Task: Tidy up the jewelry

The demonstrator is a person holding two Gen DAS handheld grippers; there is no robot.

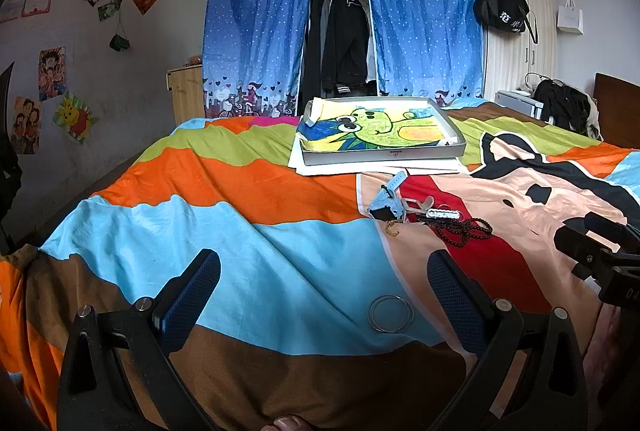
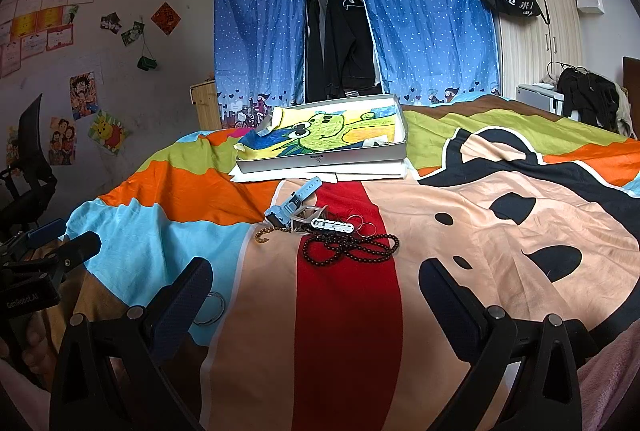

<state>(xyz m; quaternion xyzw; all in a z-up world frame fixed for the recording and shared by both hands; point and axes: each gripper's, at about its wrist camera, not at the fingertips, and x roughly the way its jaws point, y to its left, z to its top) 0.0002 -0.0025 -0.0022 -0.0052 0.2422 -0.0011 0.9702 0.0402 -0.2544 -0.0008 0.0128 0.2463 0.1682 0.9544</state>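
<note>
Jewelry pile sits mid-bedspread [image 2: 500, 231]: dark bead strand [image 2: 352, 247], light blue watch [image 2: 294, 201], white hair clip [image 2: 332, 226], gold chain [image 2: 268, 233], all touching or overlapping. Thin metal bangles [image 1: 390, 313] lie apart, nearer the camera, on the blue/peach seam. Beyond the pile, a shallow gray tray [image 2: 320, 161] lined with a cartoon drawing rests on white sheets. Left gripper [image 1: 324, 295] spread wide, empty, bangles between its fingers' line. Right gripper [image 2: 316, 295] likewise spread wide, holding nothing, aimed at the beads.

Shiny metal ring [image 1: 390, 313] on matt cloth bedspread [image 1: 280, 263]
</note>
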